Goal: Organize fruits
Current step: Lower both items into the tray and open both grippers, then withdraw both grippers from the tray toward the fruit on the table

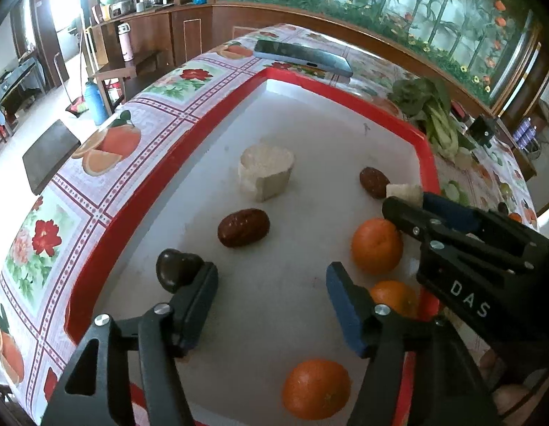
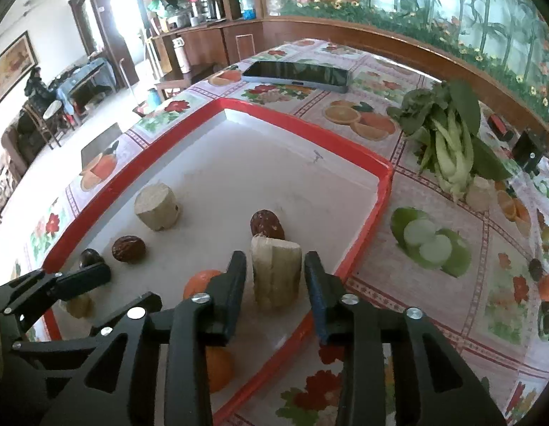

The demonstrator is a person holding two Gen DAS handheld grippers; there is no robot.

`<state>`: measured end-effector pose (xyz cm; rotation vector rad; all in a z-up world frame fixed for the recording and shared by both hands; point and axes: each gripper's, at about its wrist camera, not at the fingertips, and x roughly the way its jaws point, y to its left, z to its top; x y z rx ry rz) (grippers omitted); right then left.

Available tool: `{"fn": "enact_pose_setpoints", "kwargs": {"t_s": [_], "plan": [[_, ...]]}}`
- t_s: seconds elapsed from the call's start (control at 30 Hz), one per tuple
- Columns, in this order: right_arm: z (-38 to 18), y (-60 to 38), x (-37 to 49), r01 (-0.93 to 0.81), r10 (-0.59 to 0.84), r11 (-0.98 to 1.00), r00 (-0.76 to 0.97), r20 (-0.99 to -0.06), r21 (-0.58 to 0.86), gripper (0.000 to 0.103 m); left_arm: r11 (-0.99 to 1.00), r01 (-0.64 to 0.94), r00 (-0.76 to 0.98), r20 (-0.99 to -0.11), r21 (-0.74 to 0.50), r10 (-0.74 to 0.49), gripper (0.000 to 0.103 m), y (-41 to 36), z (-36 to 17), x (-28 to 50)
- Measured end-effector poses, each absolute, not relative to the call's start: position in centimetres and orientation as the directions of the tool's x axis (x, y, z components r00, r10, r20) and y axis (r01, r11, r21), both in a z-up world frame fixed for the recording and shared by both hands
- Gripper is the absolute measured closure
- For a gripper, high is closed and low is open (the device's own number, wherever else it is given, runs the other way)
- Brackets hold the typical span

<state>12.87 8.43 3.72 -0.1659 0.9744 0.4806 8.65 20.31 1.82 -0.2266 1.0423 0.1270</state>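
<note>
A red-rimmed white tray (image 1: 161, 184) holds three oranges (image 1: 376, 245), two red dates (image 1: 243, 227), a dark chestnut (image 1: 175, 269) and a pale sugarcane chunk (image 1: 265, 171). My left gripper (image 1: 271, 301) is open and empty above the tray, its left finger beside the chestnut. My right gripper (image 2: 274, 277) stands around a second sugarcane piece (image 2: 275, 271) near the tray's right rim (image 2: 382, 191), with small gaps at both fingers. A date (image 2: 266, 224) lies just beyond that piece. The right gripper also shows in the left wrist view (image 1: 409, 200).
A phone (image 2: 297, 75) lies on the fruit-print tablecloth beyond the tray. Bok choy (image 2: 448, 142) lies to the tray's right, with small fruits (image 2: 546, 285) further right. The table's left edge drops to the floor.
</note>
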Motion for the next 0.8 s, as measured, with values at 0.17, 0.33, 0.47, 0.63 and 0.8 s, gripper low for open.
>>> {"fn": "enact_pose_setpoints", "kwargs": {"t_s": [0.17,0.33,0.47,0.63,0.8], "plan": [[4.2,8.1,12.1,-0.465,0.319,0.882,0.470,-0.823,0.076,0.060,0.972,-0.210,0.501,-0.865,-0.104,0.016,0.028,19.9,2.4,8.0],[4.9,7.5,10.7,-0.468,0.330,0.880,0.475,-0.815,0.083,0.054,0.973,-0.215,0.499,-0.866,-0.089,0.031,0.027,19.8,2.9,7.1],[5.3,6.7,9.7,-0.457,0.340,0.884,0.472,-0.813,0.104,0.048,0.976,-0.209,0.500,-0.865,-0.063,0.051,0.026,19.3,3.3,6.3],[5.6,5.0,8.3,-0.436,0.342,0.891,0.470,-0.814,0.123,0.048,0.979,-0.202,0.499,-0.864,-0.034,0.073,0.026,18.2,3.8,5.1],[6.1,2.5,6.9,-0.401,0.341,0.904,0.471,-0.813,0.147,0.048,0.982,-0.188,0.514,-0.853,-0.010,0.089,0.026,16.4,4.5,4.0]]}}
